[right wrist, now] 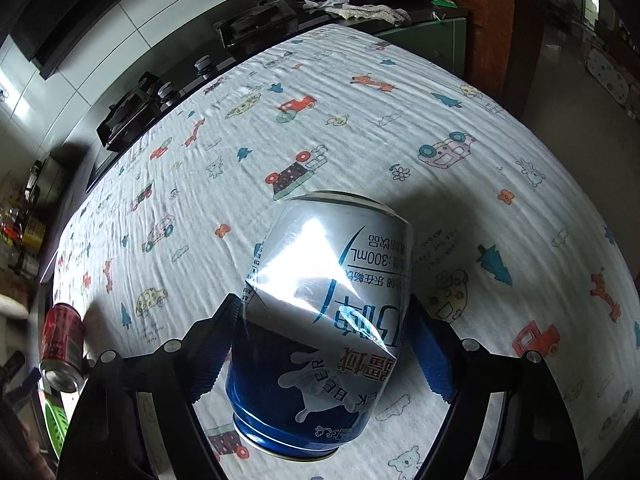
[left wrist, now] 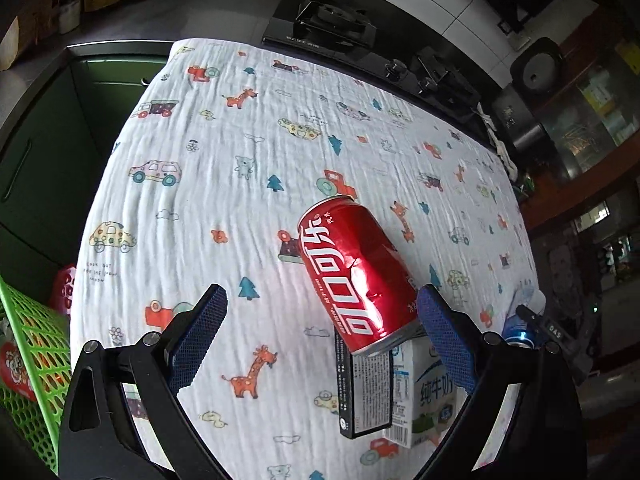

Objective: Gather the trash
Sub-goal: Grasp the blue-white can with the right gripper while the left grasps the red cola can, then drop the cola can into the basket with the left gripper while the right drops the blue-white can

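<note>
2 cans, 1 milk carton, 1 dark box, 1 green basket.

Left gripper (left wrist: pixel 322 322): fingers spread wide, nothing clamped betw. them. Red cola can (left wrist: pixel 356 274), dented, lies tilted w/ its side against the inner face of the right finger (left wrist: pixel 444 340); left finger (left wrist: pixel 200 336) well apart from it. Can't tell if the can rests on the stuff below or is propped by the finger. Its near end sits over 1 dark printed box (left wrist: pixel 366 394) and 1 white milk carton (left wrist: pixel 424 392), side by side at the near right of the table. Green basket (left wrist: pixel 30 356) at far left, off the table edge, some red-white stuff inside.

Right gripper (right wrist: pixel 324 344): both fingers pressed onto 1 blue-silver can (right wrist: pixel 320 320), crumpled, held lifted above the cartoon-print cloth (right wrist: pixel 360 128), base toward the camera. In this view the cola can (right wrist: pixel 60 344) shows at far left by the table edge, w/ a bit of the basket (right wrist: pixel 56 420) below it.
</note>
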`<state>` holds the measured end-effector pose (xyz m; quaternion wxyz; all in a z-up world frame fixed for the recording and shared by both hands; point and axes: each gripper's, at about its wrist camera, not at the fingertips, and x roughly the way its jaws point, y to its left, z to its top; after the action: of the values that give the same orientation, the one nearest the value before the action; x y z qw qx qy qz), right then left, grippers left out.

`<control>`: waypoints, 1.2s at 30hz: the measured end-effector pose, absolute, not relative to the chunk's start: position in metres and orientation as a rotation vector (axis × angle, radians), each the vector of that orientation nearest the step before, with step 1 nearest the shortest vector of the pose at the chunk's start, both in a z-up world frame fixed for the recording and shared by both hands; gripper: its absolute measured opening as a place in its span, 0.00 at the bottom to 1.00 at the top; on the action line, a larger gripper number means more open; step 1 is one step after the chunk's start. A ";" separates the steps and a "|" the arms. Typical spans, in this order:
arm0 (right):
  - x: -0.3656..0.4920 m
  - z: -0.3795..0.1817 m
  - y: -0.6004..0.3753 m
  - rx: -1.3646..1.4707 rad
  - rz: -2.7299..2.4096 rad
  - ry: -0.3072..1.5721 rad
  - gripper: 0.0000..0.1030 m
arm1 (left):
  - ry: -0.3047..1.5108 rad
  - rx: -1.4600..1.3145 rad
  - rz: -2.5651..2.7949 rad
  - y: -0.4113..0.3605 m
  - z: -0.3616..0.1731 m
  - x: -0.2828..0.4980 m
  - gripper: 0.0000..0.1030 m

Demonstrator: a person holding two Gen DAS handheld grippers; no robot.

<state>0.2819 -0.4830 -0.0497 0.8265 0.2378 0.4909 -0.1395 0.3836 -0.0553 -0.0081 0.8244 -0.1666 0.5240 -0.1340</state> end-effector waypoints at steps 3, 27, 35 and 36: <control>0.281 -0.048 -0.477 0.468 -0.272 1.043 0.76 | 1.133 -0.389 -0.278 -0.066 -0.017 0.393 0.92; 0.279 -0.046 -0.454 0.368 -0.171 1.038 0.76 | 1.225 -0.625 -0.313 -0.091 -0.073 0.418 0.73; 0.273 -0.039 -0.442 0.345 -0.136 1.023 0.75 | 1.177 -0.623 -0.330 -0.087 -0.065 0.409 0.71; 0.272 -0.038 -0.439 0.345 -0.128 1.021 0.75 | 1.172 -0.618 -0.337 -0.084 -0.063 0.407 0.71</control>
<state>0.2721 -0.4390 -0.0377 0.8564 0.1642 0.4857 -0.0609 0.4067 -0.0842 -0.0631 0.7753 -0.2857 0.5414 -0.1555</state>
